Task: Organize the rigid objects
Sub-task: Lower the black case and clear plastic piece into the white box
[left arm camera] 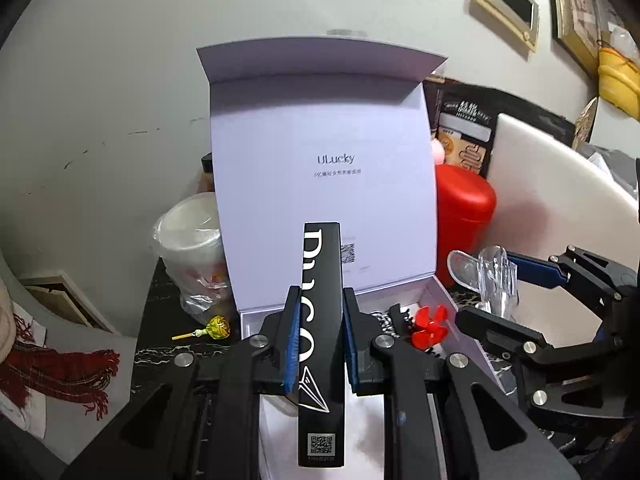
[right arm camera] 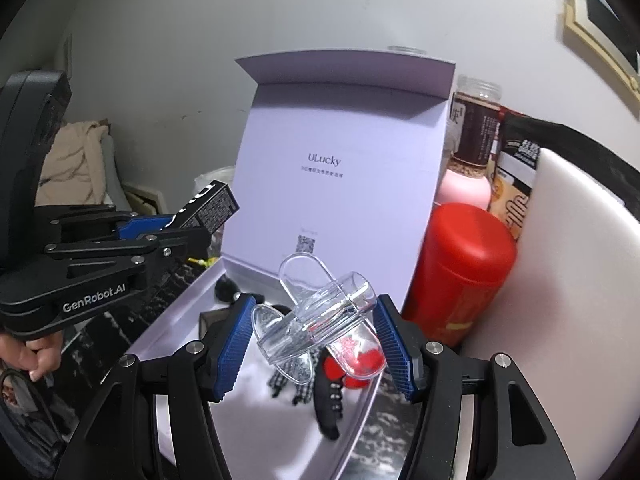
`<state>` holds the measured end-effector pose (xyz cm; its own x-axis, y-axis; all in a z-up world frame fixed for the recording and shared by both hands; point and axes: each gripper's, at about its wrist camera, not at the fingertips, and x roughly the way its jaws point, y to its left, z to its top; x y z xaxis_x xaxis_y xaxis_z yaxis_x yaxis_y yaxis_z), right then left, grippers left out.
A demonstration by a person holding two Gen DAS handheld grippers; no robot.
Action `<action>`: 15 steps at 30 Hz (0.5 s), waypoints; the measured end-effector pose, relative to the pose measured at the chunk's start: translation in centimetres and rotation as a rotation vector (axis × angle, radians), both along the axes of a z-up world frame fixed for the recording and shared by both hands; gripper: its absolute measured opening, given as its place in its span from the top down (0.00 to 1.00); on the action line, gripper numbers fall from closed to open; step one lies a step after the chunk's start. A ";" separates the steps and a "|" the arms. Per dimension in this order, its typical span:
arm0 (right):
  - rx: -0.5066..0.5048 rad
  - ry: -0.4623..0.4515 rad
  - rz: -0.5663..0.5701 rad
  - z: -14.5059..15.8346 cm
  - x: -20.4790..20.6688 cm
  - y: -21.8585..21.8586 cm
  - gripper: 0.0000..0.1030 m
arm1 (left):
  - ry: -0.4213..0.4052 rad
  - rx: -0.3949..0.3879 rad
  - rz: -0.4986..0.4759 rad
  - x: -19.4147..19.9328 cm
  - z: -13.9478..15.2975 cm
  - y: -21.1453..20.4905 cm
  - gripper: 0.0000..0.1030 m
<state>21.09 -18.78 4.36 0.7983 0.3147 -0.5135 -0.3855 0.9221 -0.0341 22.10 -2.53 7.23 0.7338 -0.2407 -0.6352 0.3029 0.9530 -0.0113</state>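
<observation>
Meanwhile, the left gripper (left arm camera: 320, 332) clamps a long black printed carton (left arm camera: 321, 320) and the right gripper (right arm camera: 316, 344) squeezes a clear plastic clip (right arm camera: 320, 312), both above the open white lidded box (right arm camera: 344, 184).

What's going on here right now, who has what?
A person is packing items into the open white box. The left gripper is shut on a slim black carton, held above the box. The right gripper holds a clear plastic piece over the tray, where a red propeller and a black clip already lie. Neither held item is set down yet.
</observation>
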 end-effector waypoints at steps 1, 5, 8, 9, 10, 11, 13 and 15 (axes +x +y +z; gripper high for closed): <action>0.005 0.007 0.001 -0.2 0.4 0.1 0.41 | 0.001 0.006 0.000 0.2 -0.1 -0.1 0.82; 0.021 0.030 0.009 -1.0 1.9 0.2 0.41 | 0.019 0.022 -0.005 1.1 -1.1 0.0 0.82; 0.012 0.039 0.013 -1.5 2.9 0.4 0.41 | 0.045 0.004 -0.012 1.7 -1.7 0.2 0.82; 0.009 0.041 0.014 -1.5 3.1 0.5 0.41 | 0.048 0.006 -0.013 1.8 -2.0 0.2 0.82; 0.009 0.043 0.014 -1.7 3.4 0.5 0.41 | 0.050 0.010 -0.012 1.9 -2.1 0.2 0.82; 0.012 0.046 0.014 -1.8 3.6 0.5 0.41 | 0.052 0.012 -0.013 2.0 -2.2 0.2 0.82; 0.013 0.052 0.015 -2.1 3.8 0.6 0.41 | 0.058 0.013 -0.018 2.2 -2.6 0.1 0.82; 0.004 0.052 0.019 -2.7 4.1 0.7 0.41 | 0.070 0.013 -0.021 2.5 -3.1 0.0 0.82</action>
<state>25.22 -18.07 1.71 0.7645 0.3314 -0.5529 -0.4037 0.9148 -0.0099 24.61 -2.53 4.15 0.6826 -0.2467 -0.6879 0.3213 0.9468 -0.0208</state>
